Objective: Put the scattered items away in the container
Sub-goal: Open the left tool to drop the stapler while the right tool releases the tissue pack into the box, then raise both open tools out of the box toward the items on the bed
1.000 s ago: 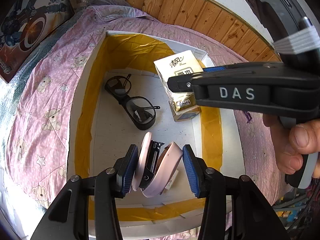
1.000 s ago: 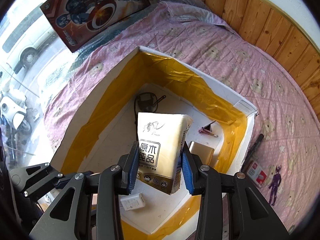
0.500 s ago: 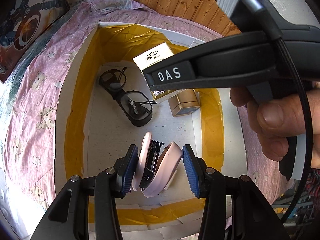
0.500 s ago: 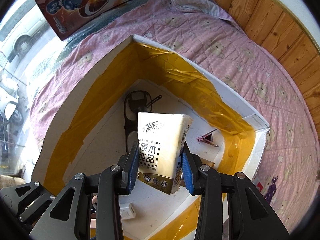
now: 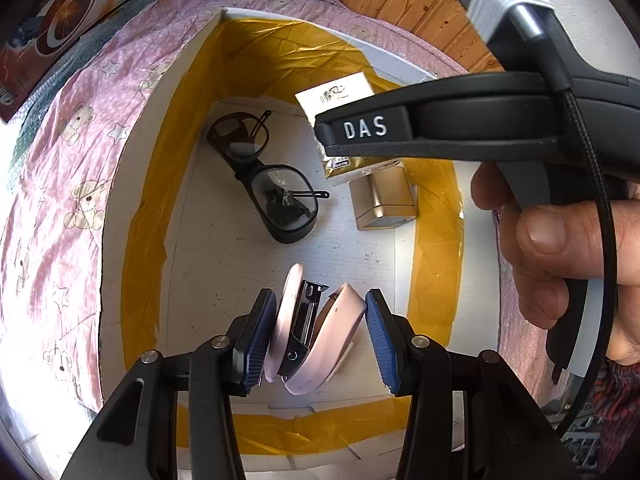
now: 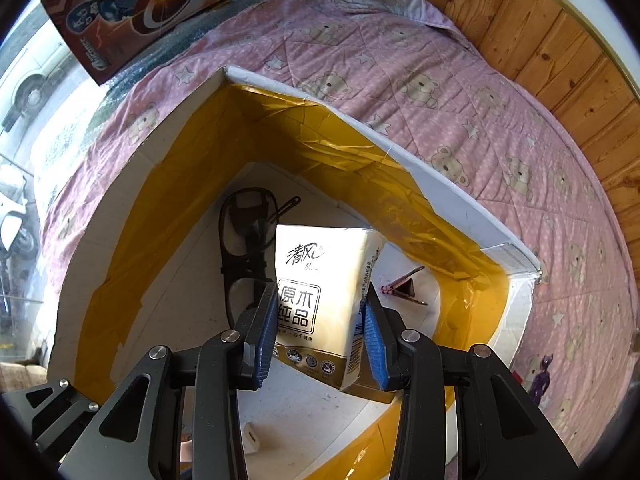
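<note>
Two grippers hang over the white box (image 5: 132, 208) with yellow tape inside, each carrying one item. On the left, the left gripper (image 5: 320, 336) is clamped on a pink stapler (image 5: 312, 336), its long axis pointing away along the fingers, low over the near floor of the box. Black glasses (image 5: 276, 184) lie further in, then a gold tin (image 5: 384, 200). To the right, the right gripper (image 6: 322, 340) is clamped on a tissue pack (image 6: 320, 280), upright, directly above that tin and near the far right corner, so it is the nearer to a drop there. Compared with a second ago, the right gripper has travelled deeper over the box; the stapler sits unchanged.
</note>
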`<state>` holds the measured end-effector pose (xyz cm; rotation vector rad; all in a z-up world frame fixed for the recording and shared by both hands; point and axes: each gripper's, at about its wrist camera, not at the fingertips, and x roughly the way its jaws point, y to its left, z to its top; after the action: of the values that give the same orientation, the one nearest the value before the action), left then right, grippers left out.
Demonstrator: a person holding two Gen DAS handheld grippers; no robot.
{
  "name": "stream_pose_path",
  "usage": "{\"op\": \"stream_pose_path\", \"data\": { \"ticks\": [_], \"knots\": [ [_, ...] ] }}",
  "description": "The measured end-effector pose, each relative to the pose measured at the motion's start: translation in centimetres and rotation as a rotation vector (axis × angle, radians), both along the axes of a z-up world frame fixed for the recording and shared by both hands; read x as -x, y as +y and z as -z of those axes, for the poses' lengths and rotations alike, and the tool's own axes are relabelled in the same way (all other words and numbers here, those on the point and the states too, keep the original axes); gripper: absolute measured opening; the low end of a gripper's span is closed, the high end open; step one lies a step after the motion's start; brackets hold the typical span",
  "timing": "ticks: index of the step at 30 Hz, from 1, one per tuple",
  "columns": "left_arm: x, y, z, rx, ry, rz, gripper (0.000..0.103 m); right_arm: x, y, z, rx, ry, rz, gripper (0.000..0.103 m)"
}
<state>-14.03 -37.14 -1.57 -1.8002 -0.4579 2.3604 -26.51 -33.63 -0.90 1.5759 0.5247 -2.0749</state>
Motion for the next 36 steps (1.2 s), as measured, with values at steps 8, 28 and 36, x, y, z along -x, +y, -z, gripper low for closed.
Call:
{"op": "stream_pose_path", "data": {
  "ticks": [8, 28, 36],
  "knots": [
    [-0.1, -1.2, 1.0, 0.040, -0.028, -0.034, 0.048, 1.0, 1.7, 0.6, 0.044, 0.002, 0.079, 0.048],
    [-1.9, -0.4, -0.7, 0.034, -0.001, -0.038, 0.048, -0.1, 3.0, -2.0, 0.149, 0.013, 0.108, 0.055],
    [-3.0, 0.0, -1.6, 0.033, 0.017, -0.032, 0.047, -2.6, 4.2, -2.3, 0.169, -0.018, 0.097, 0.055]
  ]
}}
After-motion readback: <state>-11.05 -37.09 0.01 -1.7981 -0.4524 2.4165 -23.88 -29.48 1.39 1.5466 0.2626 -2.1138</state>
